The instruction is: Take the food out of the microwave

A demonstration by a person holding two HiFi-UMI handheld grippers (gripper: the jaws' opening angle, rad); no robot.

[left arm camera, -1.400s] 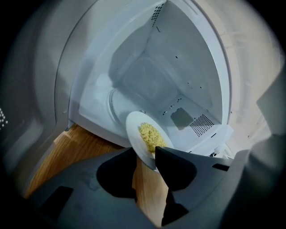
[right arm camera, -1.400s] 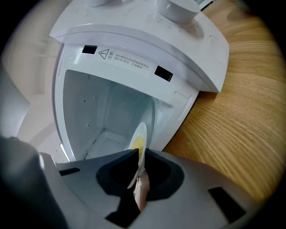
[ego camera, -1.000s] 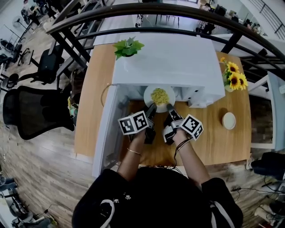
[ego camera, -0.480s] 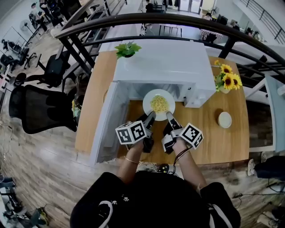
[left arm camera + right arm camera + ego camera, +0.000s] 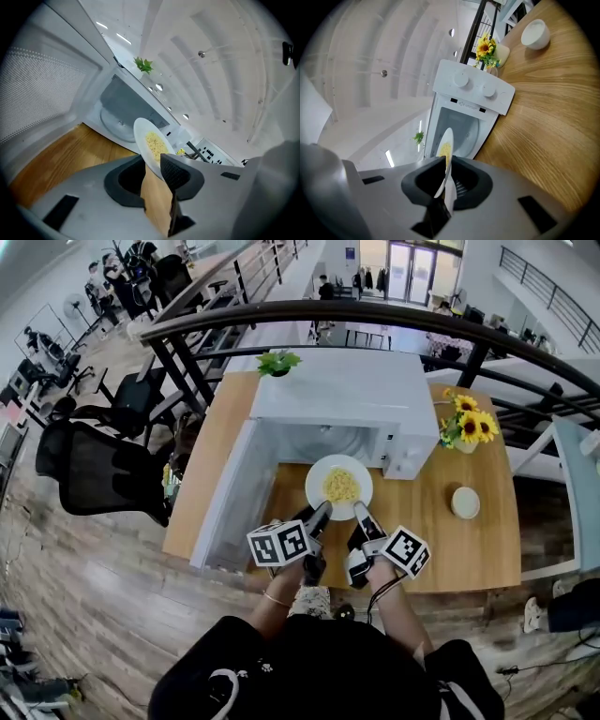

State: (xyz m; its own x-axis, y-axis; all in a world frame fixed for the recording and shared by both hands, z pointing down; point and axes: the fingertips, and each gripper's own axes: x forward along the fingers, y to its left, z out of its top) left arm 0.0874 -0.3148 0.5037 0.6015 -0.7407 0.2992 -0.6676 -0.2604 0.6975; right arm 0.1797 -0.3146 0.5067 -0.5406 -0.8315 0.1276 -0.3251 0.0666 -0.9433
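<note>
white plate of yellow food held just in front of the open microwave
the left hand-held gripper and the right hand-held gripper are each closed on the near rim of the plate — one at each side. the plate is outside the microwave, over the wooden tabletop, and the door stands open at the left.

bright, even indoor light; soft shadows. strong fisheye curvature with dark vignetted corners in both gripper views. near gripper bodies slightly soft.
</note>
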